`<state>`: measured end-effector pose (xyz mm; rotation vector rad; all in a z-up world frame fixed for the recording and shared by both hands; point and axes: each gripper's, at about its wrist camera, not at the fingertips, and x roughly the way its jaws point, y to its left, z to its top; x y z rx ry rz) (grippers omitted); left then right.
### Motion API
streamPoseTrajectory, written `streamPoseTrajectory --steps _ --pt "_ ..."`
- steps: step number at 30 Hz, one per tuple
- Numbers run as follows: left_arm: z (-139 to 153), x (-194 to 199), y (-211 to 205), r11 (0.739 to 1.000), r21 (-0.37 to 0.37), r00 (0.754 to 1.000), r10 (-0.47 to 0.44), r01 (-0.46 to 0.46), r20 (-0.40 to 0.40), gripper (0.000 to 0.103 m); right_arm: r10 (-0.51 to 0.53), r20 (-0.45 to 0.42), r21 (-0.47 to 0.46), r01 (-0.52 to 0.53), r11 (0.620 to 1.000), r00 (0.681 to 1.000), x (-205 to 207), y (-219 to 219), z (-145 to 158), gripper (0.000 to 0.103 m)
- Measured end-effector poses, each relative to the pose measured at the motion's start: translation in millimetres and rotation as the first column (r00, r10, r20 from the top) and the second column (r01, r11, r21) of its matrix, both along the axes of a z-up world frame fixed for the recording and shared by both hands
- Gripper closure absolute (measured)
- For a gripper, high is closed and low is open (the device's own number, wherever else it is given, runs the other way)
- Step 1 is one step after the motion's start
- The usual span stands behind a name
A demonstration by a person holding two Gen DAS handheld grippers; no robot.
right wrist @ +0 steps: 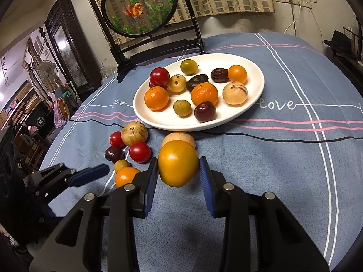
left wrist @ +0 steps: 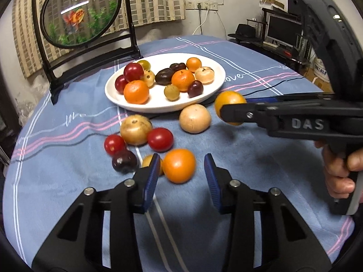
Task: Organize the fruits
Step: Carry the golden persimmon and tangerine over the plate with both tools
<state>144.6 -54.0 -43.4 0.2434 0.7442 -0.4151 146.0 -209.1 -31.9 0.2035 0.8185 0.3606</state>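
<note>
A yellow-orange fruit point(right wrist: 178, 163) is kept clamped in the right tongs point(right wrist: 178, 170) above the table point(right wrist: 272, 158), probably for the white plate point(right wrist: 256, 72), while the left tongs point(left wrist: 181, 172) are parted around an orange point(left wrist: 179, 165), not visibly pinching it yet.

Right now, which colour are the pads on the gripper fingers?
Blue, on black fingers. The left gripper's pads show this best in the left wrist view.
</note>
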Motion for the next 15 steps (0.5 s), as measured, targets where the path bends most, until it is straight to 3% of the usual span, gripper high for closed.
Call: streamPoseTrajectory --steps 15 --pt "-17 16 -19 0.975 0.168 0.989 -0.144 0.146 -0.025 0.063 -0.007 -0.026 0.025 0.008 1.000 1.000 2 -4 -2 0.066"
